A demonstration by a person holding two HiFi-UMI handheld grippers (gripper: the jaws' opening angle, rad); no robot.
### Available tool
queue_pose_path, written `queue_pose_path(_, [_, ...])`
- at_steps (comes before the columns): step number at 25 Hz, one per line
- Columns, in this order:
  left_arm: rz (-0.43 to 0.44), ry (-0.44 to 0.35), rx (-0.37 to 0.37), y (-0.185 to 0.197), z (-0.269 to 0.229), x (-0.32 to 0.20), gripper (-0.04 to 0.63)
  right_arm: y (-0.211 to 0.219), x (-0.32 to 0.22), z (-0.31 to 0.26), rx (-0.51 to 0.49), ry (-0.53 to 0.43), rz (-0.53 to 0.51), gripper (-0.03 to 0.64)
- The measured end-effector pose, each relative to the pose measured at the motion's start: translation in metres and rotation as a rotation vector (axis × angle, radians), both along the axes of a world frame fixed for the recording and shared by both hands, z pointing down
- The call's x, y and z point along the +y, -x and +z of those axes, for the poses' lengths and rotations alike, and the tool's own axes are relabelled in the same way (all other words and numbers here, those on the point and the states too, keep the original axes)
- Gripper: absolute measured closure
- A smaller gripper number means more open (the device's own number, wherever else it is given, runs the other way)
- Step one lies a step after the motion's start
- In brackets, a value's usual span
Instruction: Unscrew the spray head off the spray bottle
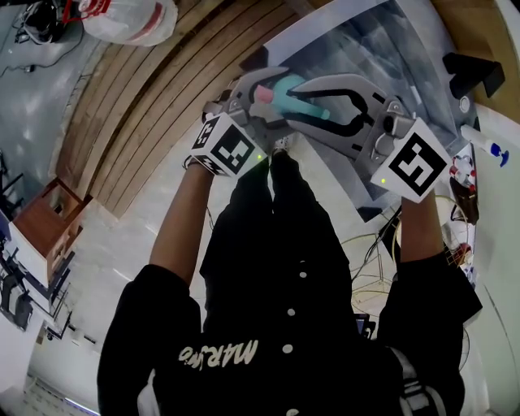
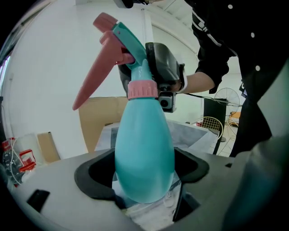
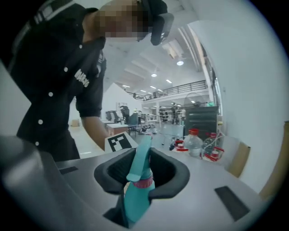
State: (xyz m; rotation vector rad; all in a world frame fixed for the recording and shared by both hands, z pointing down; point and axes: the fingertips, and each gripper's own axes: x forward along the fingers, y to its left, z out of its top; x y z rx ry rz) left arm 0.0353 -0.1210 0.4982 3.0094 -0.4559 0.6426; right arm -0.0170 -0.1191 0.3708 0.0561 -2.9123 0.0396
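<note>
A teal spray bottle is held in the air between my two grippers. In the left gripper view its rounded body fills the left gripper, whose black pads press on it from both sides. A pink collar sits above the body, with the teal spray head and a long pink trigger. In the right gripper view the right gripper is shut around the neck, at the pink collar and the base of the spray head. Both grippers meet in front of the person's chest, left gripper, right gripper.
A table under a grey-white cover lies beyond the grippers. On it stand red-capped bottles and a white sprayer with a blue tip. A white plastic bag lies on the wooden floor, cables near the feet, a cardboard box behind.
</note>
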Motion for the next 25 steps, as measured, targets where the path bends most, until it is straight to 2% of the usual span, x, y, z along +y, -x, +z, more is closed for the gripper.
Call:
queue_pose_path(3, [0.004, 0.003, 0.0, 0.0, 0.0, 0.0, 0.187, 0.003, 0.0, -0.005, -0.034, 0.003, -0.093, 0.505])
queue_pose_path(7, [0.003, 0.006, 0.005, 0.001, 0.0, 0.0, 0.187, 0.005, -0.004, -0.007, -0.04, 0.016, -0.049, 0.499])
queue_pose_path(9, [0.0, 0.007, 0.009, 0.001, 0.0, 0.0, 0.186, 0.004, -0.011, -0.009, -0.038, 0.026, 0.041, 0.46])
queue_pose_path(11, [-0.004, 0.005, 0.007, 0.002, 0.0, 0.001, 0.187, -0.004, -0.018, -0.013, -0.058, 0.056, 0.182, 0.406])
queue_pose_path(14, [-0.005, 0.002, 0.007, 0.001, 0.0, 0.001, 0.187, -0.027, -0.017, -0.019, -0.093, 0.1, 0.421, 0.387])
queue_pose_path(16, [-0.003, 0.001, 0.007, 0.0, 0.0, 0.001, 0.187, -0.041, -0.008, -0.015, -0.071, 0.109, 0.57, 0.377])
queue_pose_path(18, [-0.005, 0.002, 0.01, 0.001, 0.0, 0.001, 0.187, -0.048, 0.005, -0.008, -0.035, 0.126, 0.67, 0.377])
queue_pose_path(21, [-0.01, 0.006, 0.013, 0.001, 0.0, 0.0, 0.187, -0.046, 0.023, 0.003, -0.008, 0.165, 0.716, 0.377])
queue_pose_path(25, [-0.011, -0.001, 0.009, 0.0, 0.0, 0.002, 0.187, -0.026, 0.037, 0.005, -0.015, 0.201, 0.7, 0.374])
